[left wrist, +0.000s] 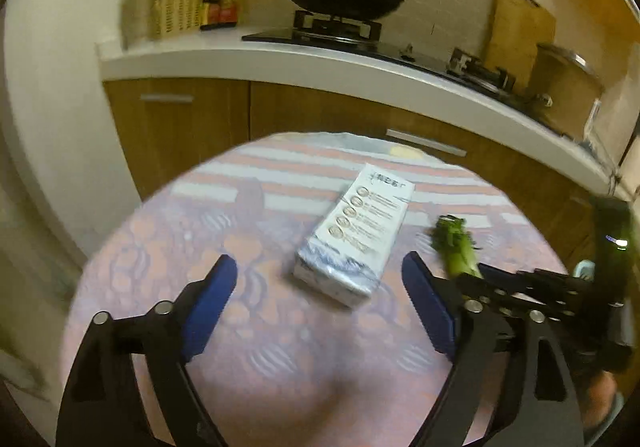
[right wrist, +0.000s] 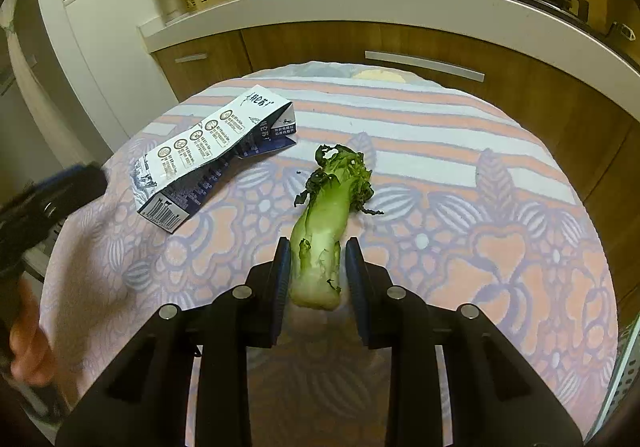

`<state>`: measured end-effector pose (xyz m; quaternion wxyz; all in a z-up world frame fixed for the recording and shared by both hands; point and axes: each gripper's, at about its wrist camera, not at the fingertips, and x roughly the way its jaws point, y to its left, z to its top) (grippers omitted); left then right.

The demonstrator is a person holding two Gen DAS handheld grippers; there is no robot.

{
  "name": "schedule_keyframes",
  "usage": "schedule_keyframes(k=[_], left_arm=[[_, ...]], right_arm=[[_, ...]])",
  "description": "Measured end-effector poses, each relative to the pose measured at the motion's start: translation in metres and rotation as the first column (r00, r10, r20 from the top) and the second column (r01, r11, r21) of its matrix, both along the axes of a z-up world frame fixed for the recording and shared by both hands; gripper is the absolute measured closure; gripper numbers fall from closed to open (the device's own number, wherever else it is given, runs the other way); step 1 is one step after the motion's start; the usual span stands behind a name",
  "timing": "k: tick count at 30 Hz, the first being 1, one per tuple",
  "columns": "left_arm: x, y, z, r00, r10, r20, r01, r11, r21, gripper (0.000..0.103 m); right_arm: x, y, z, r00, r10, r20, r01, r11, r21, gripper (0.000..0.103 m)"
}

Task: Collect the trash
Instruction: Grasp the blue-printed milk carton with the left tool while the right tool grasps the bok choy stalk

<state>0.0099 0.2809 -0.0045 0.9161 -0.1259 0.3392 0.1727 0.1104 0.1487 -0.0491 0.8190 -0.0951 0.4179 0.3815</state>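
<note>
A wilted green vegetable stalk lies on the patterned tabletop, its pale base between the right gripper fingers, which flank it narrowly; contact is unclear. A flattened white-and-blue carton with small unreadable print lies left of it, ahead of the wide-open, empty left gripper.

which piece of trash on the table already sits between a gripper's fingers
The green vegetable stalk: its pale base lies between the right gripper fingers. The flattened milk carton lies ahead of the open left gripper, not between its fingers.
</note>
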Motion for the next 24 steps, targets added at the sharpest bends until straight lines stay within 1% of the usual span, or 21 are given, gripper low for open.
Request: schedule_keyframes(k=[1,3,5,7,9,11,12,14,16,18,20,21,24], left_arm=[[0.008,0.002,-0.004,0.999,-0.015,-0.028,0.016,1.0,0.005,0.018],[0.023,0.005,-0.014,0.996,0.001,-0.09,0.003,0.999,0.041,0.018],[0.033,0.005,-0.02,0.995,-0.041,-0.091,0.043,0.999,0.025,0.016],[0.039,0.003,-0.024,0.993,-0.039,-0.107,0.043,0.998,0.036,0.018],[0.043,0.001,-0.026,0.993,-0.056,-0.107,0.061,0.997,0.048,0.019],[0.043,0.001,-0.028,0.992,-0.063,-0.107,0.068,0.997,0.042,0.035],[0.044,0.002,-0.03,0.991,-0.069,-0.114,0.073,0.997,0.028,0.046],[0.041,0.0,-0.029,0.992,-0.063,-0.106,0.067,0.997,0.034,0.046],[0.037,-0.004,-0.027,0.993,-0.055,-0.102,0.06,0.997,0.053,0.047],[0.033,-0.008,-0.023,0.995,-0.048,-0.091,0.052,0.998,0.046,0.047],[0.028,-0.01,-0.017,0.996,-0.039,-0.077,0.043,0.998,0.043,0.047],[0.024,-0.012,-0.013,0.997,-0.033,-0.064,0.036,0.998,0.043,0.047],[0.017,-0.016,-0.004,0.999,-0.016,-0.044,0.018,0.999,0.042,0.047]], right_arm=[[0.0,0.0,0.0,1.0,0.001,-0.004,-0.001,1.0,0.002,0.078],[0.001,0.0,-0.001,1.0,0.003,-0.005,-0.003,1.0,0.001,0.078],[0.001,0.001,-0.001,1.0,0.004,0.001,-0.004,1.0,-0.004,0.078],[-0.001,0.003,-0.001,1.0,0.007,0.014,-0.007,1.0,-0.016,0.078],[-0.002,0.006,-0.001,1.0,0.011,0.019,-0.01,1.0,-0.027,0.078],[-0.003,0.008,-0.002,1.0,0.012,0.024,-0.011,0.999,-0.037,0.077],[-0.003,0.008,-0.002,1.0,0.011,0.025,-0.01,0.999,-0.04,0.075],[-0.003,0.009,-0.003,1.0,0.01,0.022,-0.009,0.999,-0.047,0.073],[-0.002,0.01,-0.003,1.0,0.018,0.013,-0.017,0.999,-0.044,0.069],[-0.001,0.012,-0.003,0.999,0.04,-0.006,-0.04,0.999,-0.035,0.055],[-0.001,0.016,-0.003,0.998,0.057,-0.023,-0.057,0.998,-0.029,0.047],[-0.001,0.018,-0.002,0.998,0.059,-0.028,-0.06,0.998,-0.03,0.045],[0.001,0.024,-0.002,0.999,0.045,-0.024,-0.046,0.998,-0.043,0.046]])
